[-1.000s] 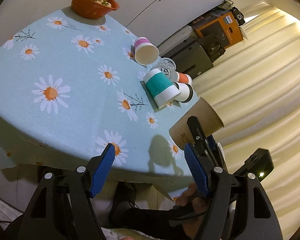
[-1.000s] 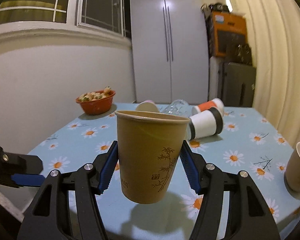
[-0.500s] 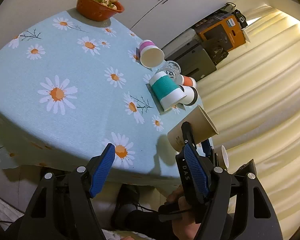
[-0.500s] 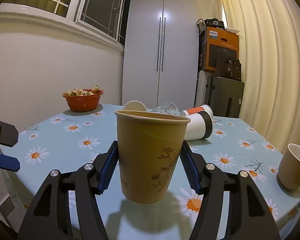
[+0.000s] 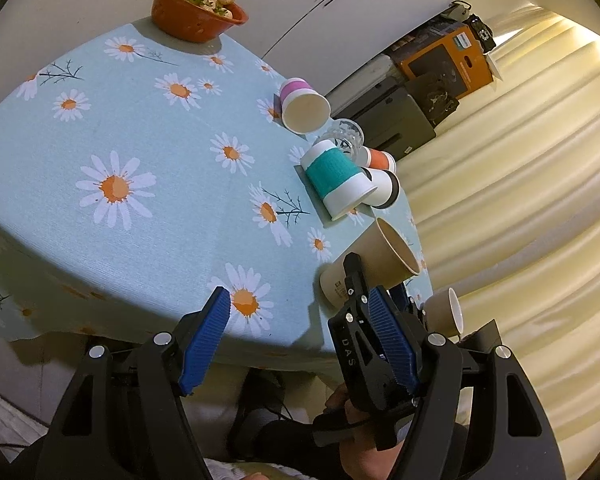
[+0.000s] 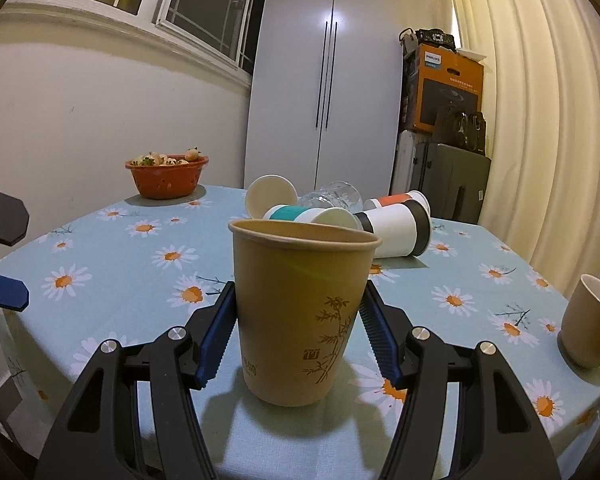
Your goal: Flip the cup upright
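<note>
My right gripper is shut on a brown paper cup with a bamboo print. The cup is upright, its base at or just above the daisy tablecloth near the front edge; I cannot tell if it touches. In the left wrist view the same cup shows near the table's near right edge with the right gripper behind it. My left gripper is open and empty, off the table's near edge.
Several cups lie on their sides mid-table: a teal one, a purple one, a black-and-white one, an orange one and a clear glass. A beige mug stands at right. An orange bowl stands far left.
The right gripper has lowered the brown cup toward the tablecloth and moved it forward a little. The left gripper has drifted slightly and stayed open.
</note>
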